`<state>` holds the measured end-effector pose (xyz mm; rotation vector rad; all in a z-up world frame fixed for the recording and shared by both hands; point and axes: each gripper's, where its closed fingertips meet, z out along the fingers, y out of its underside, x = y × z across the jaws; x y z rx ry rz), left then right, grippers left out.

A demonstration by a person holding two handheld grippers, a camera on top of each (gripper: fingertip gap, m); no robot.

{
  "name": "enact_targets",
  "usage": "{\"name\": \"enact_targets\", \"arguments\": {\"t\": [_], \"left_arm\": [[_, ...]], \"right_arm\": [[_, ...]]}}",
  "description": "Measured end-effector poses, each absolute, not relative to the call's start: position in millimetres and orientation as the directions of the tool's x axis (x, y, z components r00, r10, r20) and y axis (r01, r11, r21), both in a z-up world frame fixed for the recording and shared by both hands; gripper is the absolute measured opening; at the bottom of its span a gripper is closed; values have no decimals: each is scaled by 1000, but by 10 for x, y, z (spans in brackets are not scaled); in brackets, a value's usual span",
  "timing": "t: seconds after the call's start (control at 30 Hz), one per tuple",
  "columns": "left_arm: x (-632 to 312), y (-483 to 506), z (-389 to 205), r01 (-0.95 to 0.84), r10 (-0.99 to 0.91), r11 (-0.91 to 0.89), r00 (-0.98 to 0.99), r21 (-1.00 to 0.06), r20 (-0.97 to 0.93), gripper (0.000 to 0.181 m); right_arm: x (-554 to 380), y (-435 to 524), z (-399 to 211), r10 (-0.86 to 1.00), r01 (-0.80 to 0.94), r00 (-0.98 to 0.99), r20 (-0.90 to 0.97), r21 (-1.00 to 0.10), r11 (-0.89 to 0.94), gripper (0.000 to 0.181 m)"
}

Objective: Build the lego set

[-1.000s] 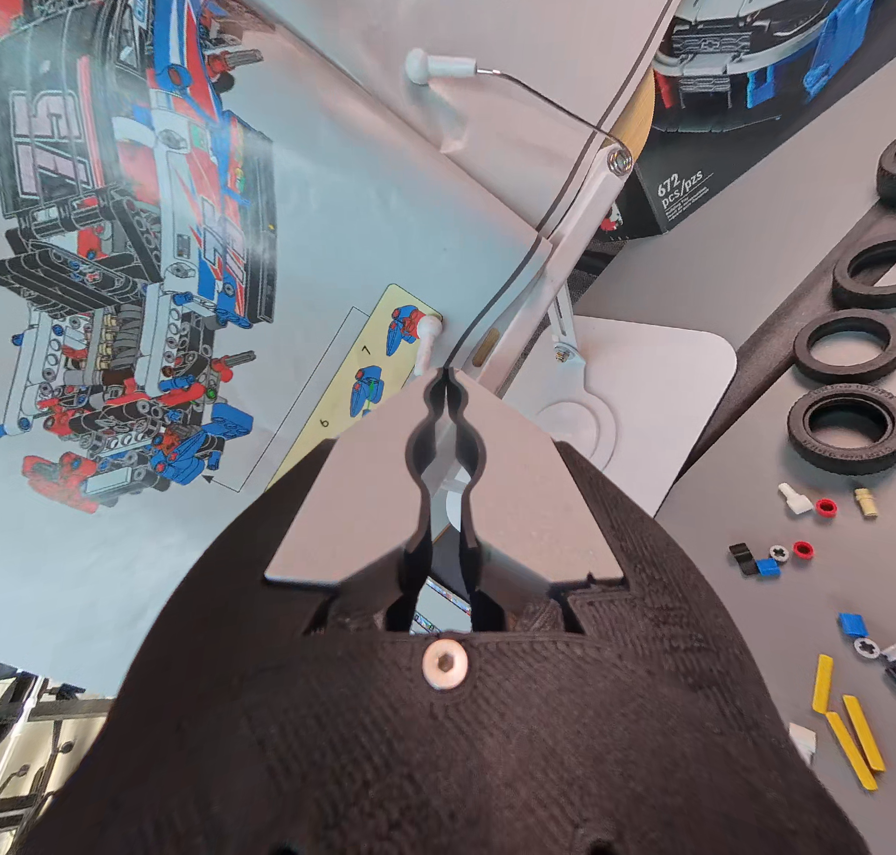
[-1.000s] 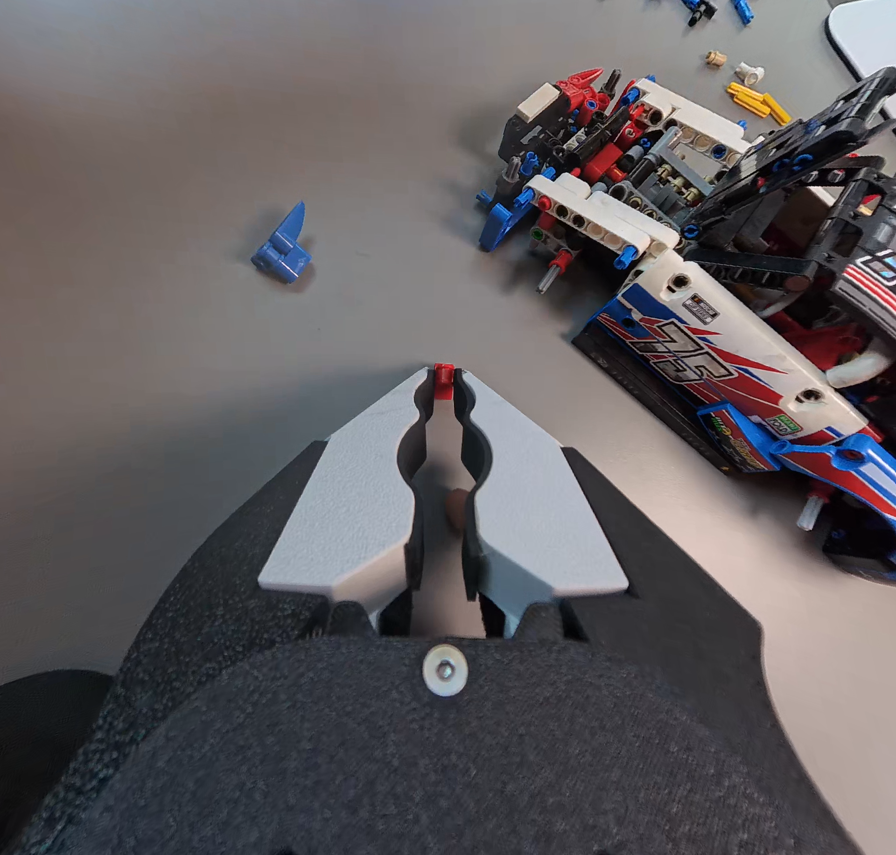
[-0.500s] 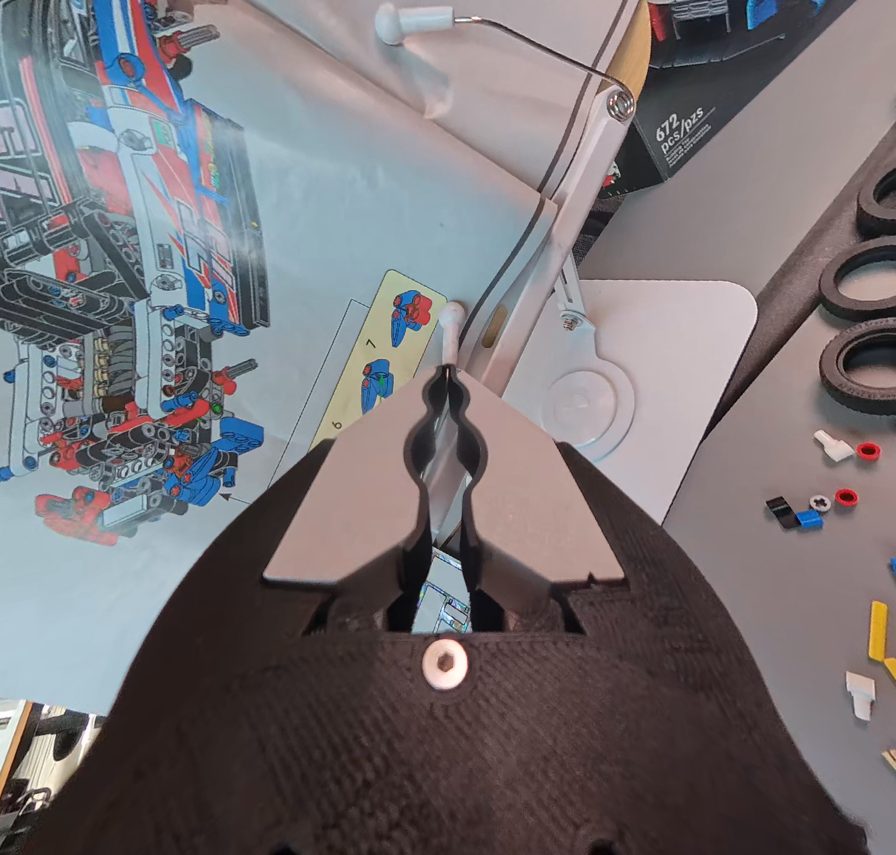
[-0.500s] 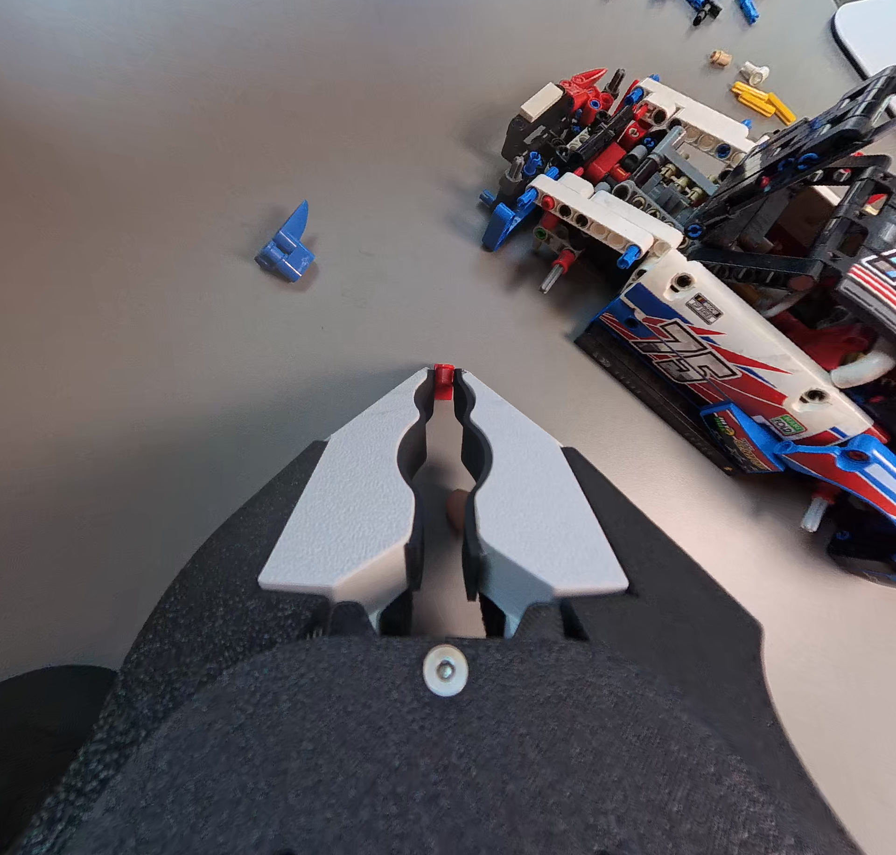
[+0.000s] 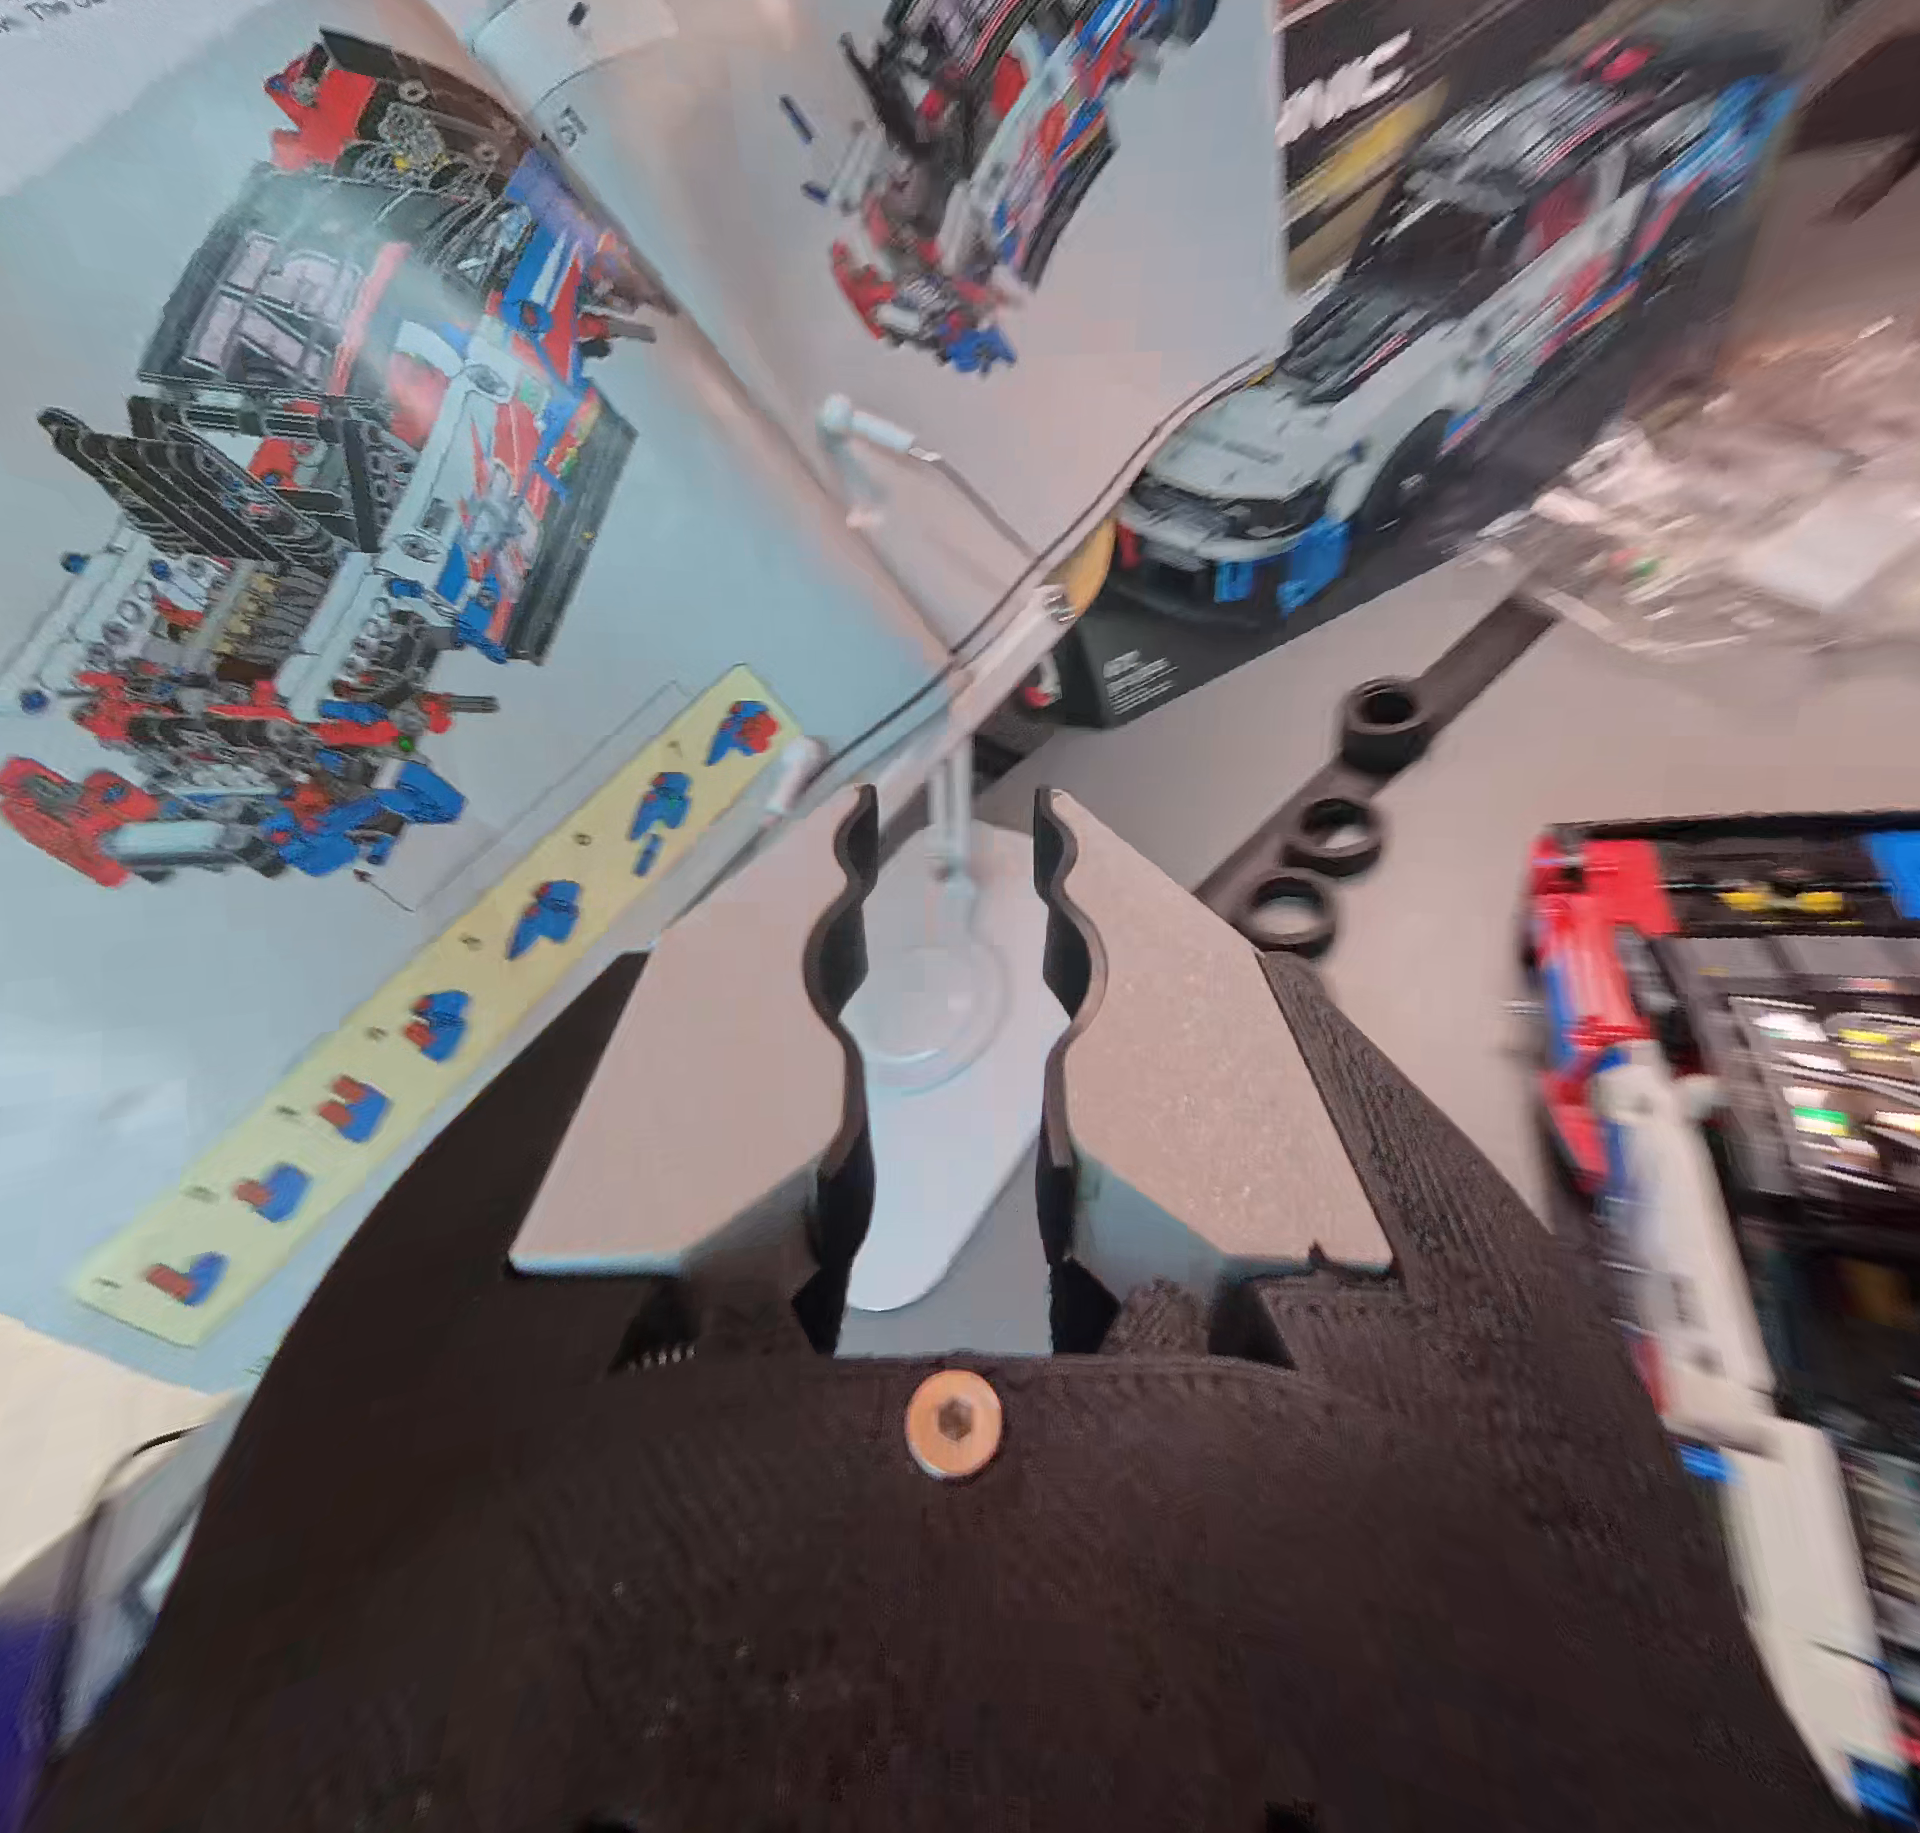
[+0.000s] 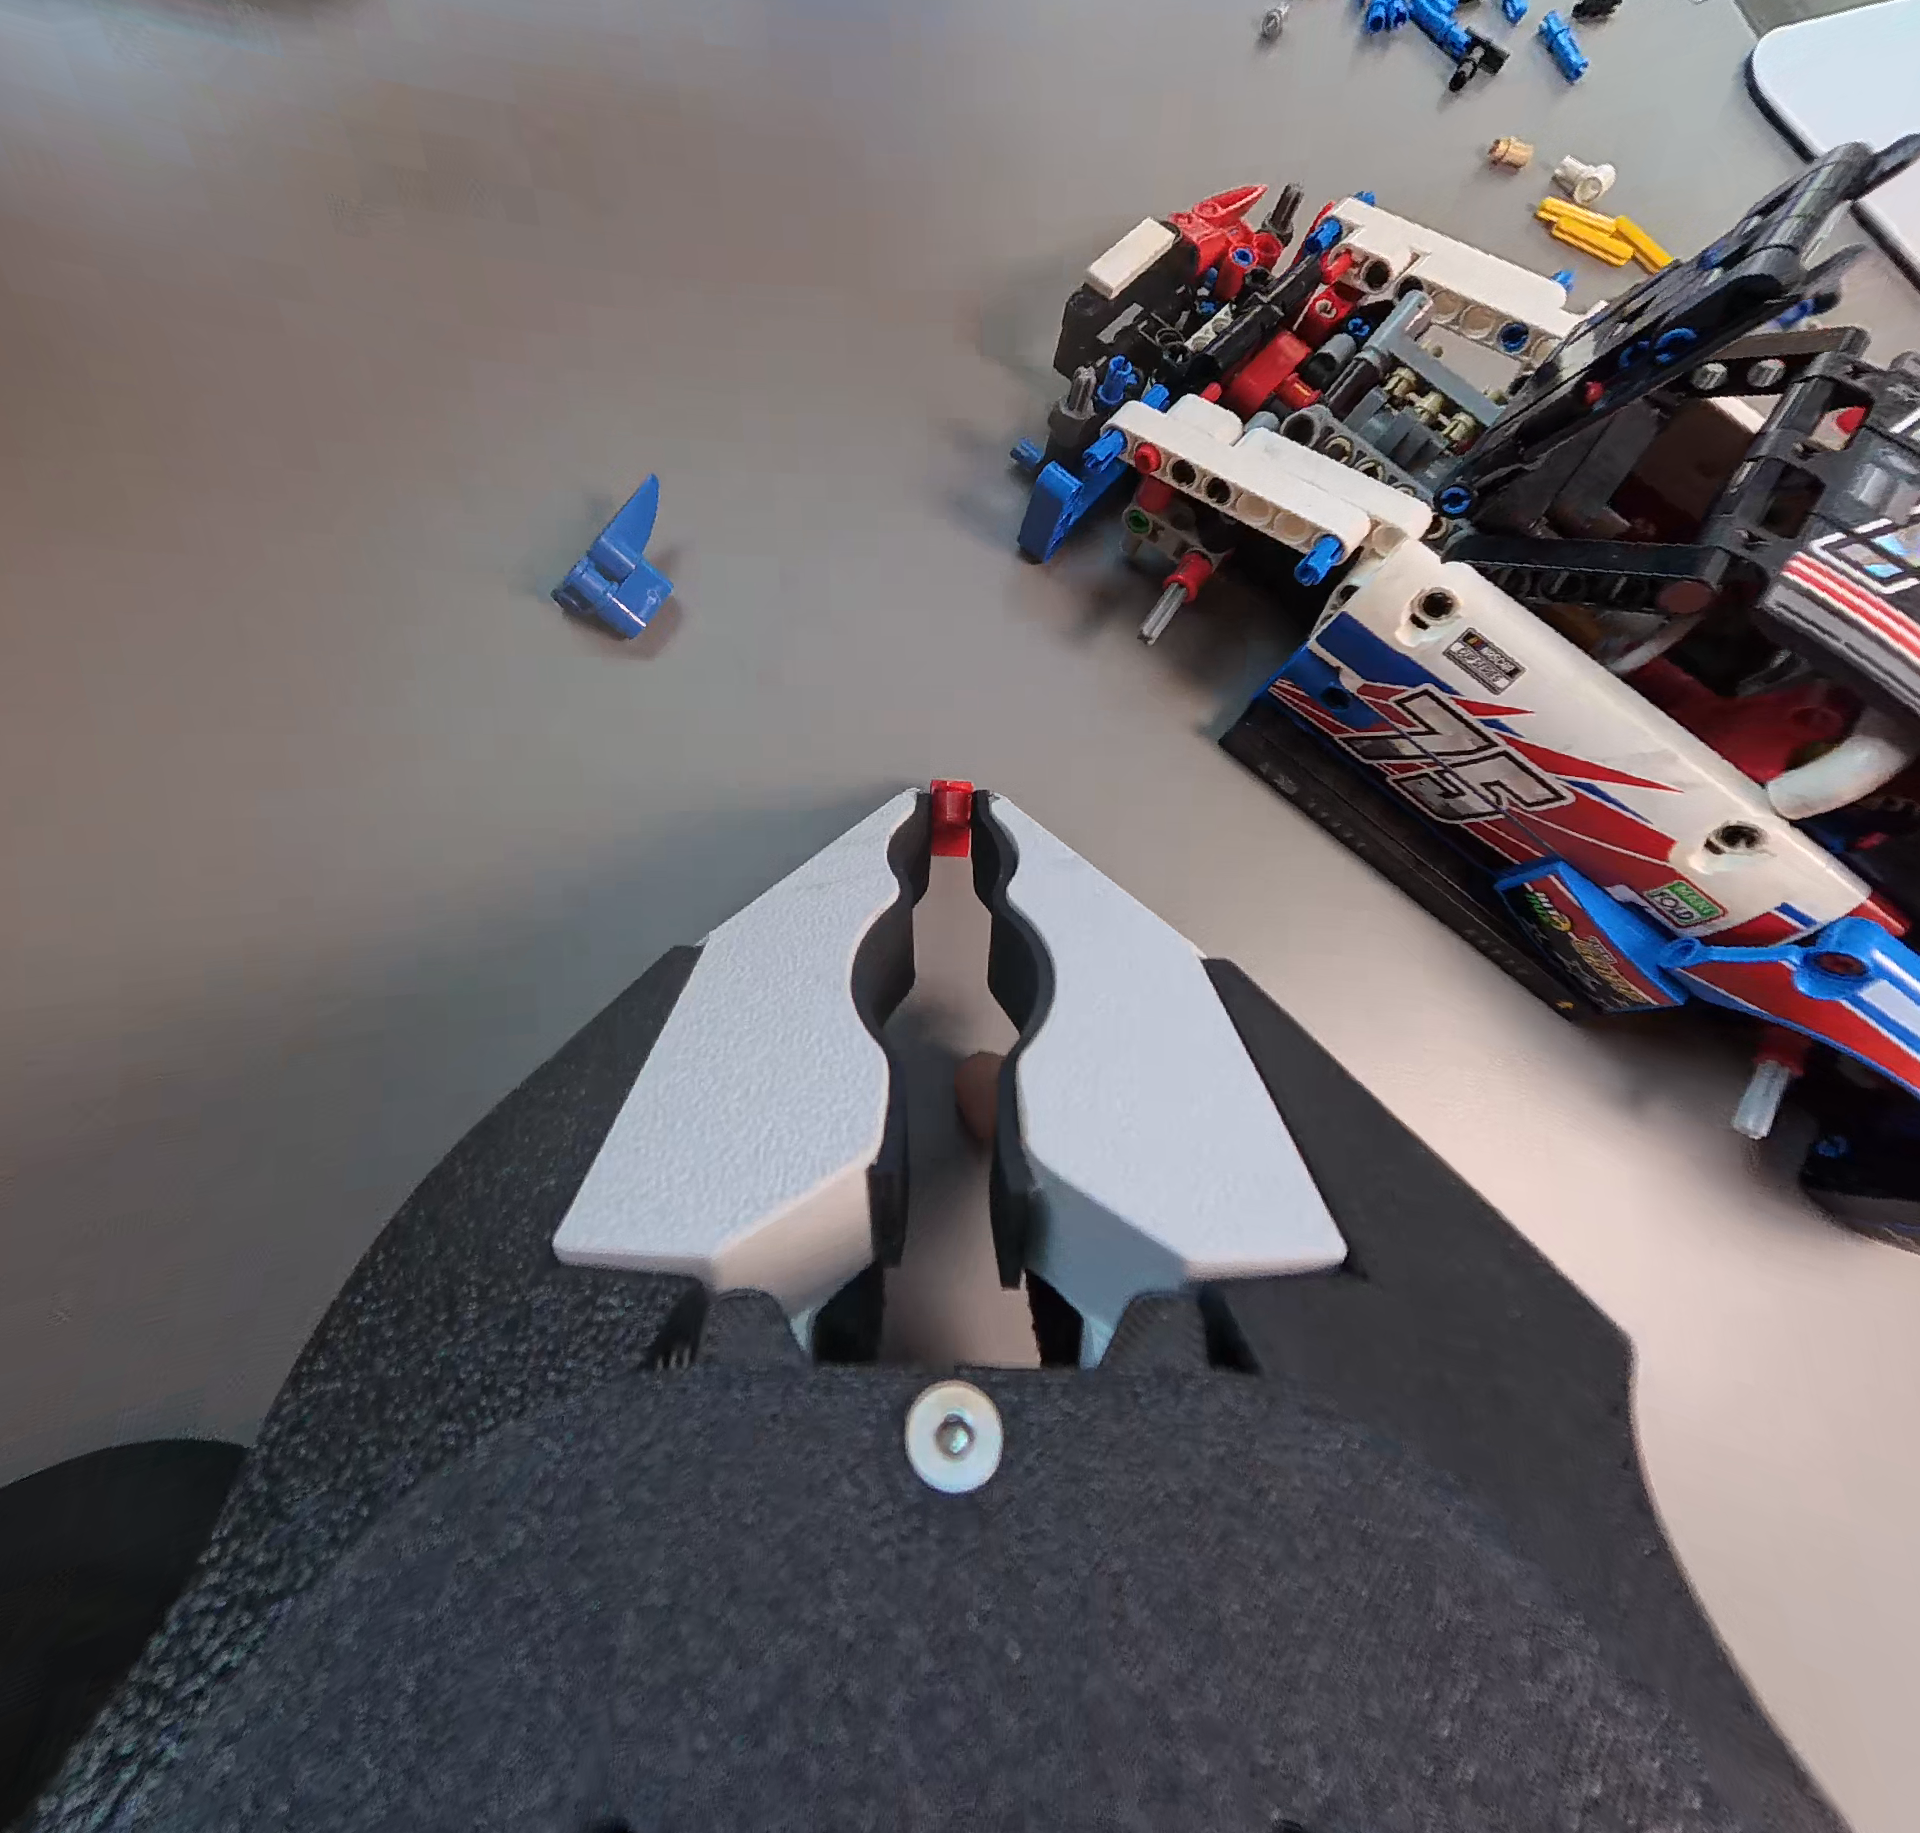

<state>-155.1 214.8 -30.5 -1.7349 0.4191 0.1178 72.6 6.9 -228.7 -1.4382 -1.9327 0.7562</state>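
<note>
While the right gripper [image 6: 950, 796] pinches a small red peg [image 6: 950, 815] at its very tips, the left gripper [image 5: 954, 807] hangs empty, jaws spread, before the instruction booklet [image 5: 436, 536]. The half-built car [image 6: 1538, 578] sits at two o'clock on the table [image 6: 520, 225], a loose blue fin piece [image 6: 615, 570] at eleven. The peg looks light, stiff and slick, so it is best held square across its middle, since a tilted pinch would likely flick it out.
</note>
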Motion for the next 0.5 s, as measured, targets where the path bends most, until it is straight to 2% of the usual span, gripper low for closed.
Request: {"name": "enact_targets", "arguments": {"t": [0.13, 0.27, 0.4, 0.5], "left_arm": [[-841, 1276, -547, -237, -426, -122, 890, -964, -165, 27], [-147, 315, -1134, -208, -643, -274, 766, -939, 18, 25], [246, -324, -1491, -169, -704, -353, 696, -920, 142, 24], [313, -472, -1579, -174, -718, -295, 689, -939, 98, 24]], "right_arm": [[655, 98, -2121, 977, 549, -184, 109, -813, 194, 4], [570, 42, -1854, 978, 410, -182, 107, -895, 174, 4], [468, -165, -1516, 973, 221, -213, 94, -965, 142, 4], [406, -389, -1345, 962, 120, -268, 55, -989, 90, 4]]}}
